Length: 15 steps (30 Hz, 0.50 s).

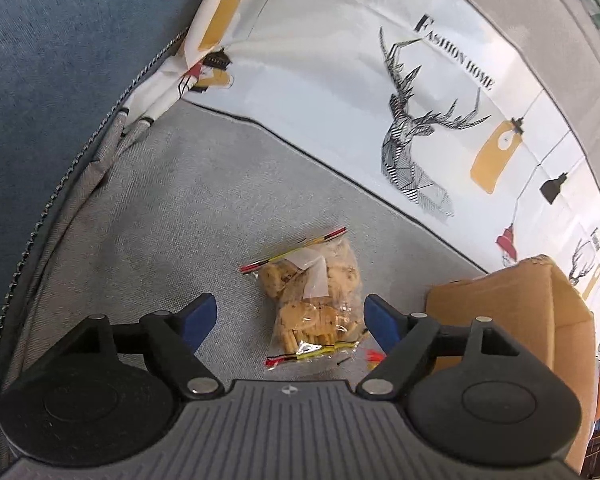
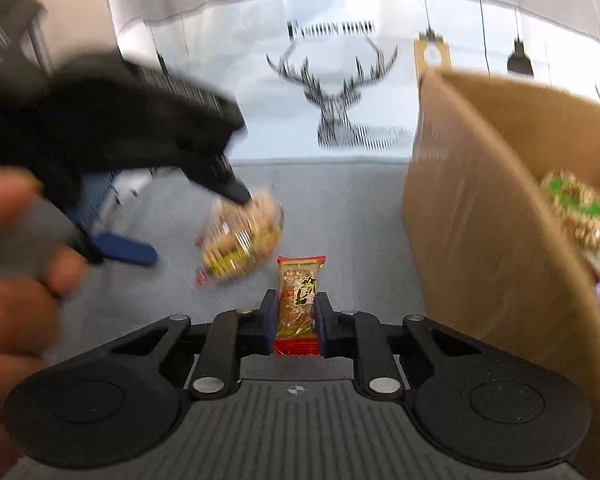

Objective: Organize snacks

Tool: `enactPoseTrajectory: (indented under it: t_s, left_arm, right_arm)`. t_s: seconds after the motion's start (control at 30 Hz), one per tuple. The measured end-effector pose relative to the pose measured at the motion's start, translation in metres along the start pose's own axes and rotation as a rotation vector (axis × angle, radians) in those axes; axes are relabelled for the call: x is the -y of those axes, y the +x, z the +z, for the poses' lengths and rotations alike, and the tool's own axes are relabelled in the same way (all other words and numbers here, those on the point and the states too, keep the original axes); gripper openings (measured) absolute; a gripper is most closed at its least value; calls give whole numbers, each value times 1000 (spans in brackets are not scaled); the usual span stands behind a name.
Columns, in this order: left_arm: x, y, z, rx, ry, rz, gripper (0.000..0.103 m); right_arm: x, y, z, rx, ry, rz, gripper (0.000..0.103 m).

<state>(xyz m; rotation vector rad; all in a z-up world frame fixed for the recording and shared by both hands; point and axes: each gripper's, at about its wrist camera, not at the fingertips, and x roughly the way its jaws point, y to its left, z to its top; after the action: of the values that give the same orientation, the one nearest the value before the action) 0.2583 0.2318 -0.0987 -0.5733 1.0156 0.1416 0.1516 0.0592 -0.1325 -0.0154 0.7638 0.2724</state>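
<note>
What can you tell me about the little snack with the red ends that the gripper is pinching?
The small snack bar is a clear, shiny wrapper with red crimped ends, showing golden-brown nutty pieces inside and dark writing on its front. It stands lengthwise between the fingers of the right gripper, whose blue pads squeeze its two sides. It looks lifted off the grey cloth, left of the cardboard box.

Handheld tongs: construction and markings.
The left tongs (image 1: 290, 318) have black linkage arms joined by silver round-headed pins, two large black discs at the base, a grey ribbed centre plate bearing a small crosshair mark, and blue pads on the fingers (image 1: 199, 316). The right tongs (image 2: 296, 322) share this build: black arms, silver pins, ribbed plate, crosshair mark, blue pads. A bare hand (image 2: 16, 280) shows, blurred, no sleeve visible.
</note>
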Motion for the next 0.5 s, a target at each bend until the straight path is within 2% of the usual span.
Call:
enactPoseTrajectory:
  t_s: [0.3, 0.4, 0.43, 0.5]
  left_arm:
    - [13, 15, 4, -3, 17, -18, 86]
    - [14, 22, 4, -19, 43, -1, 85]
    - [14, 22, 4, -18, 48, 4, 82]
    - [14, 21, 4, -18, 61, -20, 55]
  right_arm:
    - [6, -21, 19, 47, 44, 9, 19]
    - [8, -24, 22, 61, 49, 5, 19]
    - [9, -26, 23, 65, 50, 1, 19]
    - [9, -29, 25, 74, 52, 2, 19]
